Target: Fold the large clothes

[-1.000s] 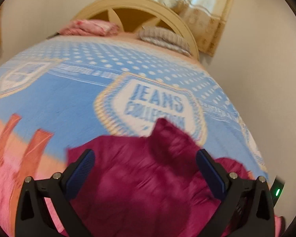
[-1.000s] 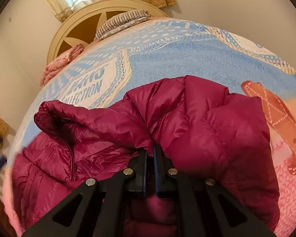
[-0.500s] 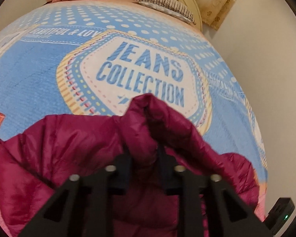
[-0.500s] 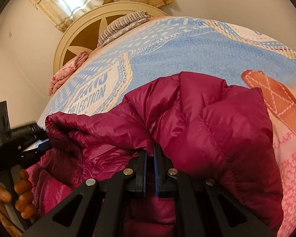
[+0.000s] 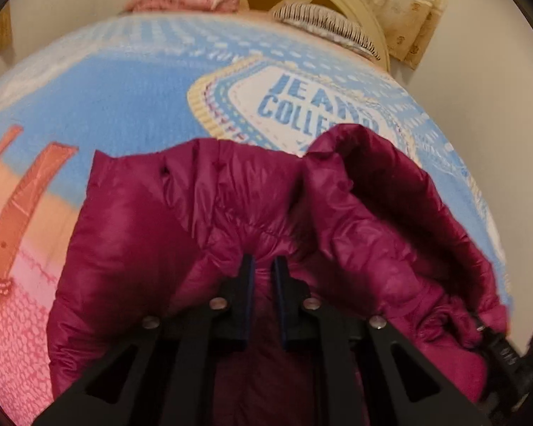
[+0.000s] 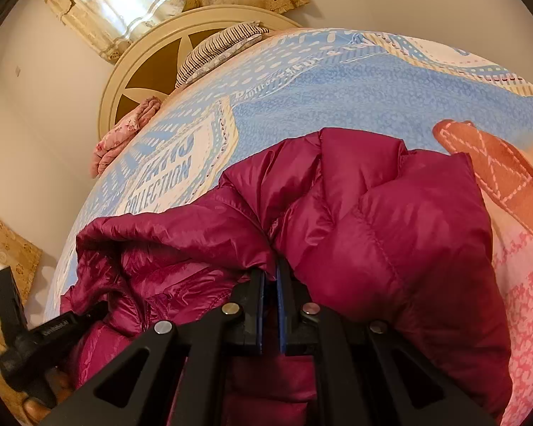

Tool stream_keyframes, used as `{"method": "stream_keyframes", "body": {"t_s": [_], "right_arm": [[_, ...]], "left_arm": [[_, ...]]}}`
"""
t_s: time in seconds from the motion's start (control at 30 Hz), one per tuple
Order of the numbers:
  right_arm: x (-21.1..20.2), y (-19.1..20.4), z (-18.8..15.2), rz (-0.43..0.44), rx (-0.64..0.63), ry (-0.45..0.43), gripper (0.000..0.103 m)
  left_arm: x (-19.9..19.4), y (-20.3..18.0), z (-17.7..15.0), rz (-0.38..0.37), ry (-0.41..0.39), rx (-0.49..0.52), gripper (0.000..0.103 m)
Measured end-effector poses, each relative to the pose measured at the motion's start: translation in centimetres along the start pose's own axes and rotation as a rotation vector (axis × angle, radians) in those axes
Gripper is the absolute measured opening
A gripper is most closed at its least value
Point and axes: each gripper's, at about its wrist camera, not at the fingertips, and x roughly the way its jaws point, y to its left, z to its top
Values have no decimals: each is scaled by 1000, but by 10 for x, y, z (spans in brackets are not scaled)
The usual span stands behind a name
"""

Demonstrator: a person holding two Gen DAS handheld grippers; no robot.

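A magenta puffer jacket (image 5: 142,230) lies bunched on a blue printed bedspread (image 5: 106,99). My left gripper (image 5: 264,259) has its jaws closing, with a puckered fold of the jacket pinched between the pads. In the right wrist view the jacket (image 6: 391,230) rises in a folded hump. My right gripper (image 6: 270,266) is shut on a fold of it at the centre. The left gripper (image 6: 49,333) shows there at the jacket's left end, with a hand under it. The right gripper (image 5: 504,348) shows in the left wrist view at the jacket's right end.
The bedspread (image 6: 337,88) has a "JEANS COLLECTION" badge (image 5: 312,106) beyond the jacket. A striped pillow (image 6: 220,49) and a pink folded cloth (image 6: 124,135) lie by the round headboard (image 6: 152,71). A wall runs along the bed's side, with curtains (image 6: 142,3) behind.
My left gripper came down onto the jacket and went from wide open to closed on a fold. The right gripper kept its grip and stayed in place.
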Motion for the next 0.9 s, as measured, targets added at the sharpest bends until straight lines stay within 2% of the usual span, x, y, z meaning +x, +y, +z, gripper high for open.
{"method": "stream_keyframes", "body": {"t_s": [0.07,0.1,0.17,0.2,0.23,0.3,0.37,0.43,0.47,0.5,0.53,0.57,0.6,0.63,0.7,0.73,0.8,0.83,0.9], "right_arm": [[0,1,0,-4,-3,0,4],[0,0,0,-4,-3,0,4],[0,1,0,-4,-4,0,4],[0,1,0,-5,-5,0,4],[0,1,0,-6,-7,-1,4],[0,1,0,-7,-7,-1,4],[0,1,0,-6,-7,-1,4],[0,1,0,-5,-5,-1,4],[0,1,-1,-5,-5,-1,4],[0,2,0,-5,-5,-1,4],[0,2,-1,-5,-5,-1,4],[0,1,-1,-4,-4,-1,4],[-1,1,-1,-2,-3,-1,4],[-1,1,-1,2,1,-1,4],[-1,-2,-1,15,14,-1,4],[-1,-4,0,24,23,-1,4],[-1,-9,0,47,52,-6,4],[-1,-11,0,56,64,-7,3],[0,-15,1,72,87,-4,3]], "left_arm": [[-2,-8,-2,31,-6,39,15],[-6,-6,0,8,5,26,15],[-26,7,7,-141,-24,-50,20],[-34,12,10,-161,-50,-59,37],[-43,14,15,-170,-82,-59,67],[-59,14,23,-185,-163,-53,99],[-62,10,31,-202,-197,-40,102],[-47,2,41,-241,-140,-42,101],[-35,-1,44,-244,-91,-55,100],[-15,-3,47,-236,-18,-88,90],[0,-4,46,-244,31,-108,65],[17,-5,45,-255,91,-125,47],[26,-5,42,-257,135,-136,12],[31,-5,38,-268,159,-151,12],[15,-8,33,-275,85,-132,11],[1,-11,30,-255,31,-92,11],[-14,-6,24,-218,-29,-73,11],[-14,2,19,-207,-34,-94,11],[5,19,4,-198,21,-152,13]]}}
